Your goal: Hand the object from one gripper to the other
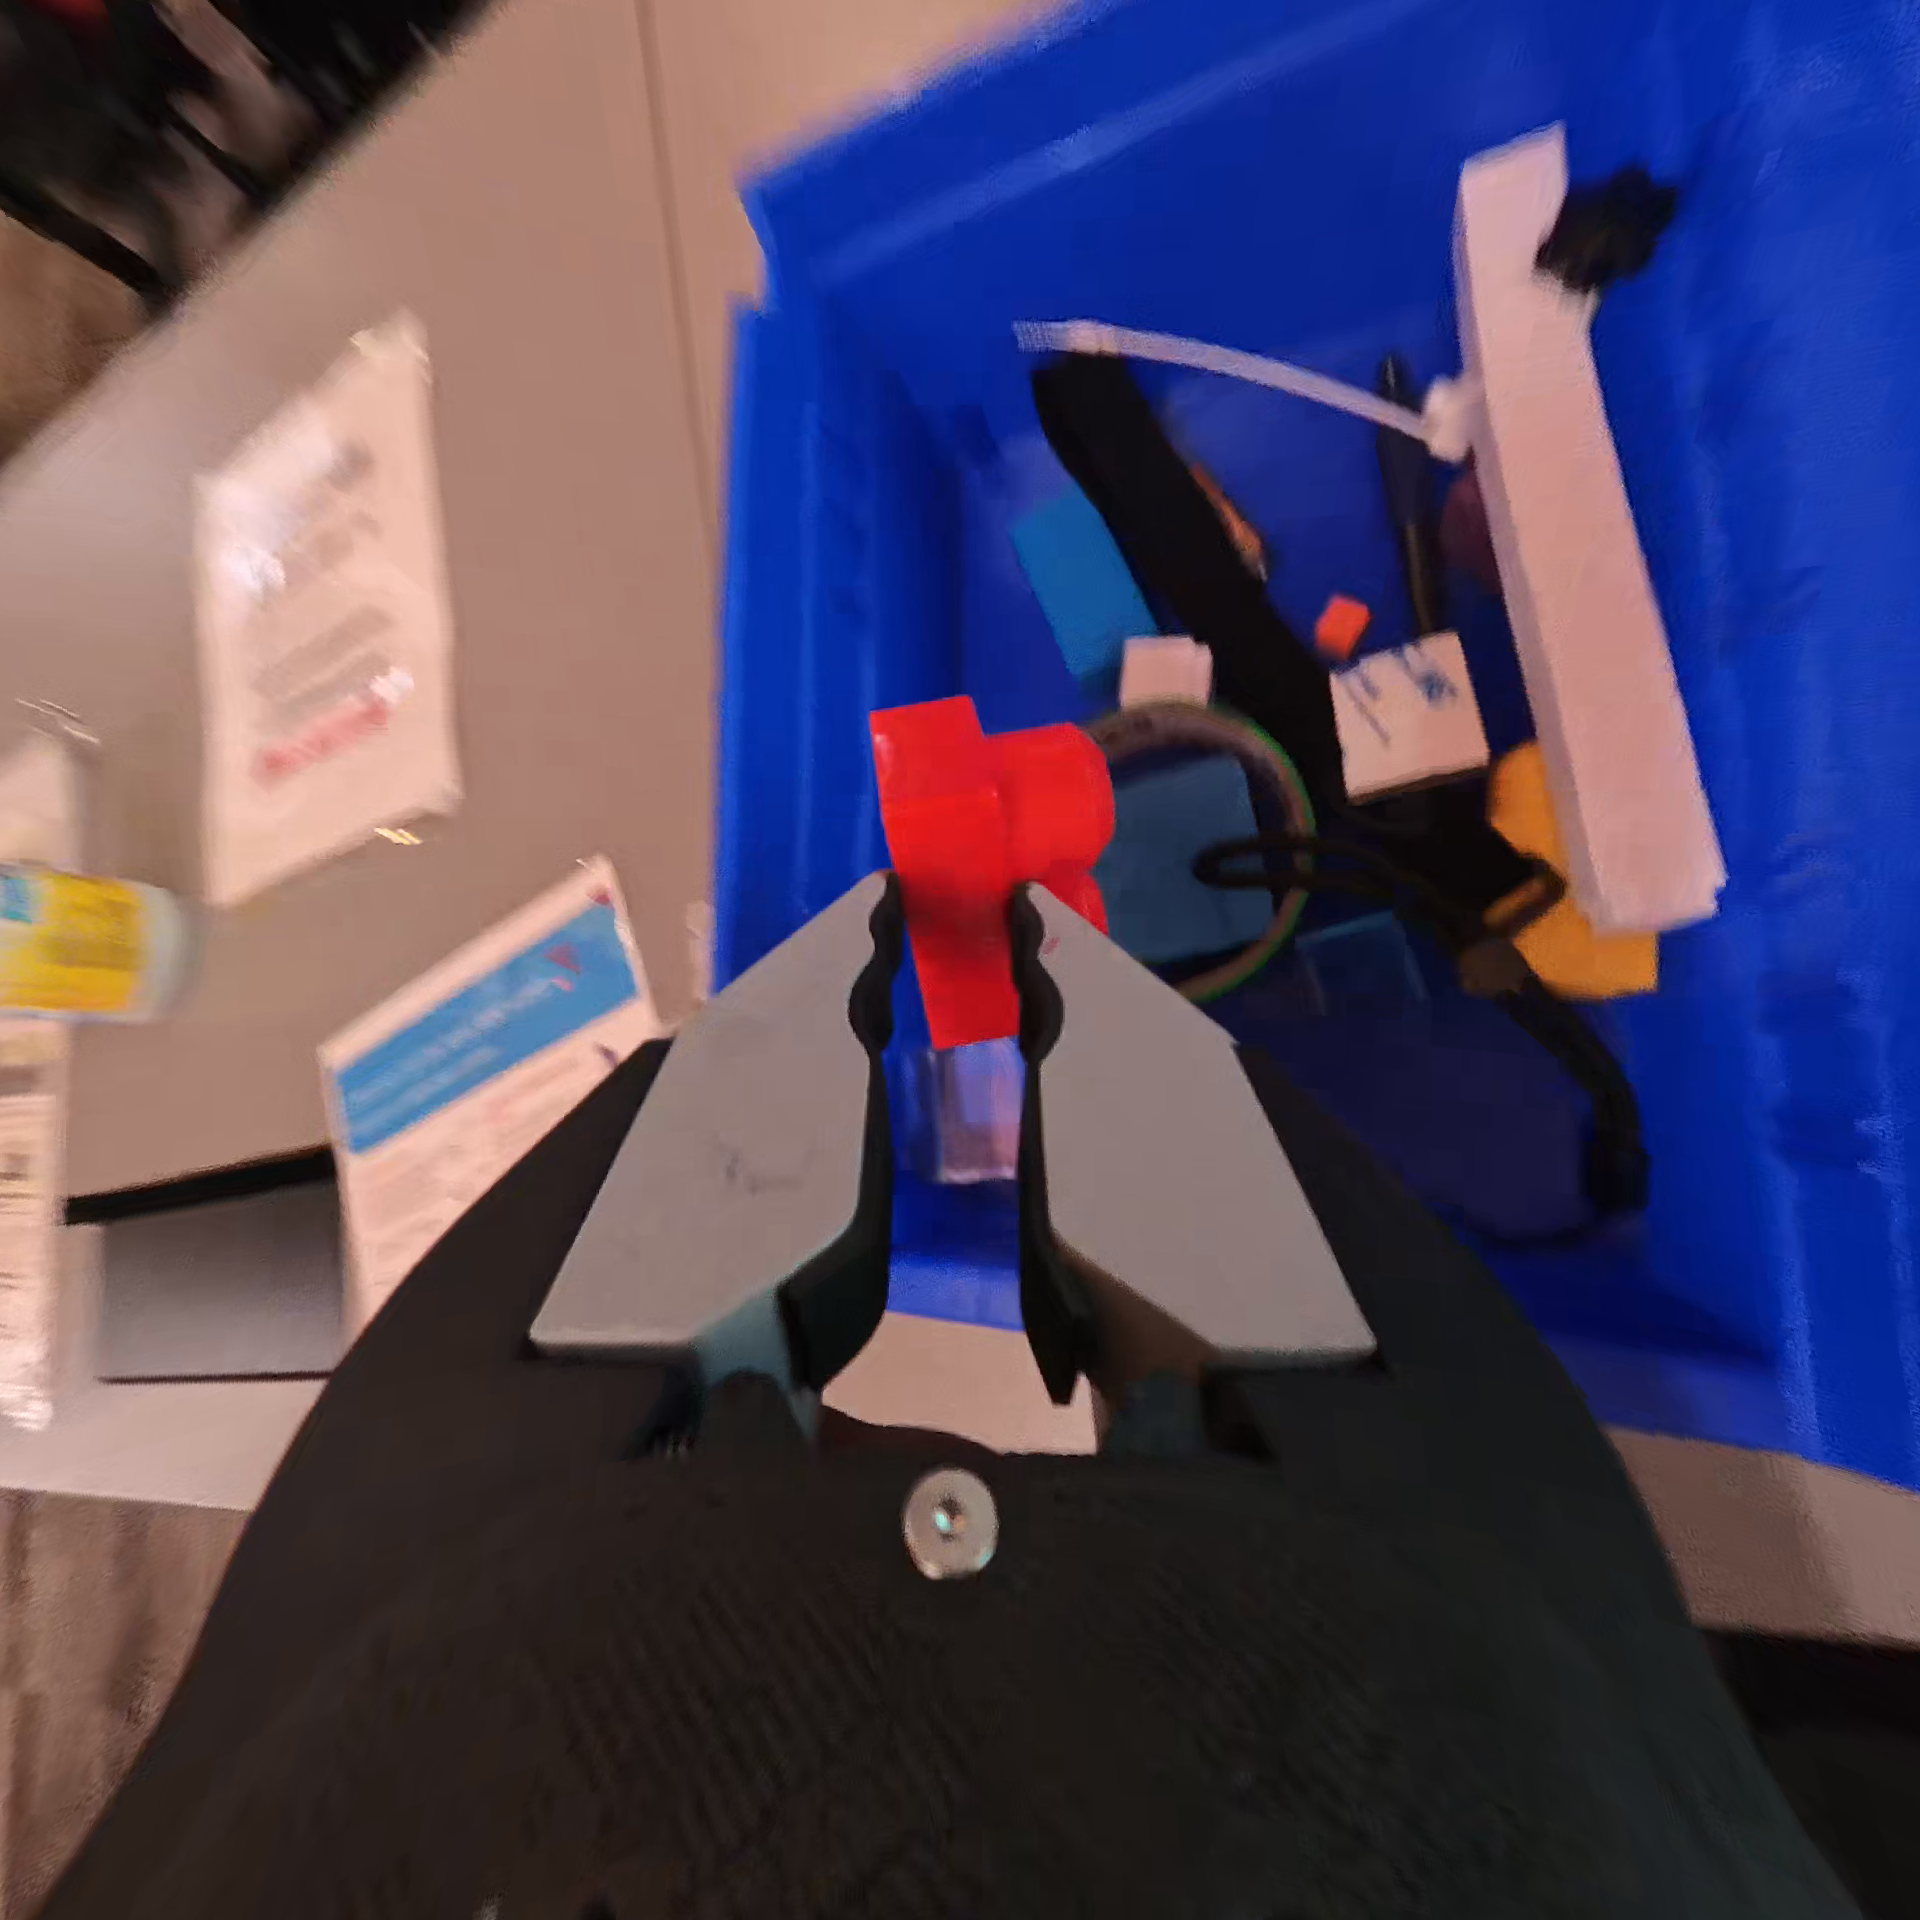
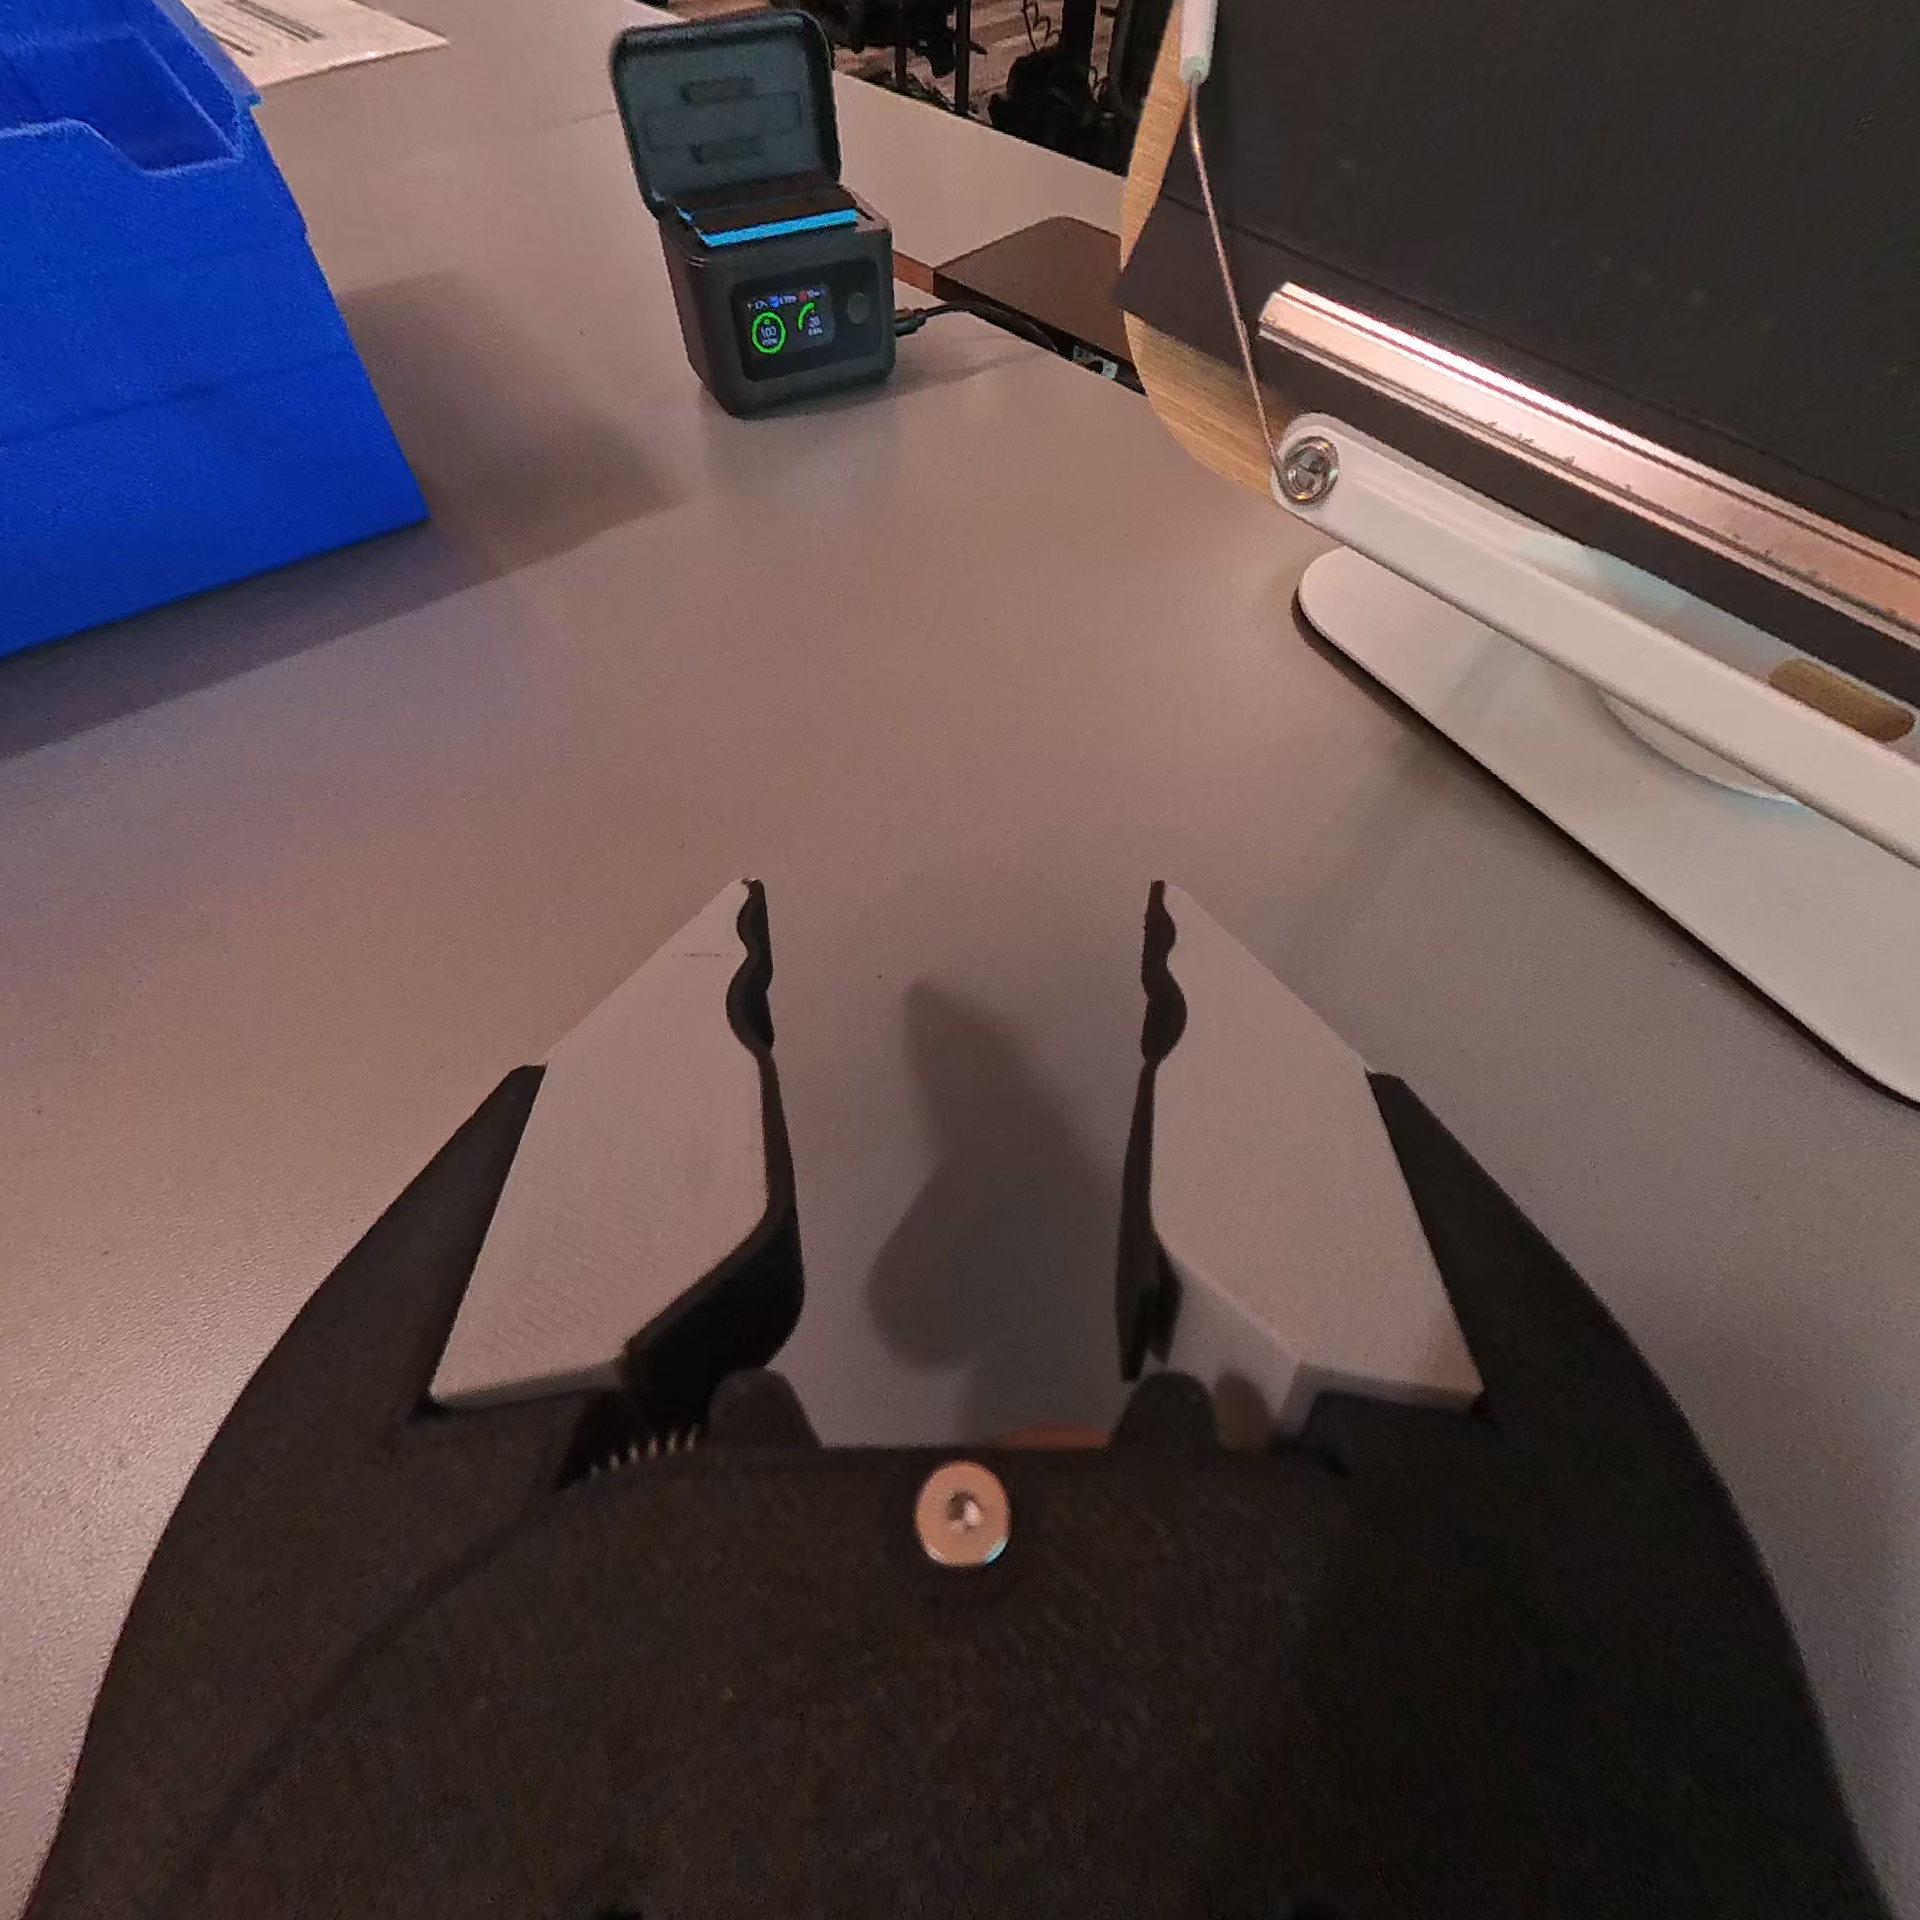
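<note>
The left wrist view is blurred, so small things in it are hard to name. Behind the left gripper [image 1: 956, 914] stands a blue bin [image 1: 1714, 1143], and its open inside is turned toward the camera. In the bin lie a long white bar [image 1: 1569, 540], a white zip tie [image 1: 1226, 369], a black strap [image 1: 1174, 520], a small orange cube [image 1: 1342, 621], a yellow piece [image 1: 1558, 894] and some blue blocks, all mixed close together. To the left of the bin, on the grey table [image 1: 582, 416], there are a white paper sheet [image 1: 322, 603], a blue and white card [image 1: 488, 1049] and what seems to be a yellow bottle [image 1: 83, 945] at the left edge. The left gripper is clenched on a red plastic piece [image 1: 977, 852]: its lower stem sits between the two fingertips, its long axis runs along the fingers, and the wider lobed end points away from the camera, in front of the bin. In the right wrist view the right gripper [image 2: 956, 894] is released, its jaws wide apart, with only bare table [image 2: 831, 675] between them. Far ahead stands a small dark charger case [image 2: 779, 270] with its lid up and a lit screen. The bin's corner [image 2: 156, 364] is at the far left, and a white monitor stand [image 2: 1662, 790] with a dark screen above it is at the right.
</note>
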Demonstrator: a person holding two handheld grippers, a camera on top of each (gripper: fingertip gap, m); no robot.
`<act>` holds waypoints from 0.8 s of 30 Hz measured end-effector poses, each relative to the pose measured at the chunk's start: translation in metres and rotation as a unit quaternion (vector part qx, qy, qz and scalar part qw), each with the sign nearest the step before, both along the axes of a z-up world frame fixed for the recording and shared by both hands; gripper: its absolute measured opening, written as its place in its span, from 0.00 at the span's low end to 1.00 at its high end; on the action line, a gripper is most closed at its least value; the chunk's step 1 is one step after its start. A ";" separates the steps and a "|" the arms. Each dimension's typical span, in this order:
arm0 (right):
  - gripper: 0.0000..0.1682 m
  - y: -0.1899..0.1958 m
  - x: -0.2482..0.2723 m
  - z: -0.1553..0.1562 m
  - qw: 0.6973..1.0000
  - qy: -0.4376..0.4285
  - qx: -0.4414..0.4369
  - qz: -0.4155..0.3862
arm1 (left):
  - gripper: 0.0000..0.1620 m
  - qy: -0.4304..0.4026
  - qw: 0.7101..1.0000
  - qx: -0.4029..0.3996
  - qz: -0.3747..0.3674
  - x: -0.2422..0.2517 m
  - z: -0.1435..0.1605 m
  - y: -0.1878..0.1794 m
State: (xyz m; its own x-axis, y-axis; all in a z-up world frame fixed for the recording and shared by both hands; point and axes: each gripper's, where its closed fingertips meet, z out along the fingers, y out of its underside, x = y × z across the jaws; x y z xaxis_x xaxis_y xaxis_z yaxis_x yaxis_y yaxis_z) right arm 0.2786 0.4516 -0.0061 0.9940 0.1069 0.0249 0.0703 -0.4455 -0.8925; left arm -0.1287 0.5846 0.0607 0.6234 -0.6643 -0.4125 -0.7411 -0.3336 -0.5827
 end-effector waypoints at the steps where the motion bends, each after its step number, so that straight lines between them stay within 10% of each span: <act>1: 0.41 0.000 -0.001 0.001 1.000 -0.003 0.003 0.002 | 0.12 -0.006 0.999 0.032 -0.005 0.006 0.017 0.002; 9: 0.51 -0.014 -0.064 0.060 0.978 0.067 0.123 0.155 | 0.11 -0.230 0.953 0.121 -0.159 0.139 0.132 -0.074; 17: 0.46 -0.034 -0.081 0.107 0.956 0.055 0.232 0.168 | 0.11 -0.395 0.874 -0.052 -0.278 0.324 0.067 -0.143; 24: 0.38 -0.023 -0.043 0.092 0.972 0.020 0.208 0.104 | 0.11 -0.490 0.791 -0.207 -0.302 0.388 0.037 -0.163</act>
State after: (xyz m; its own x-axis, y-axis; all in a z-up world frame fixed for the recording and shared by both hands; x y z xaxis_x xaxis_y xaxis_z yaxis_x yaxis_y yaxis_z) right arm 0.2359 0.4289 0.0855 0.9529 0.2951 0.0701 0.0813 -0.0259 -0.9964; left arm 0.2594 0.4220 0.0979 0.0264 -0.9148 0.4030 -0.0981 -0.4036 -0.9097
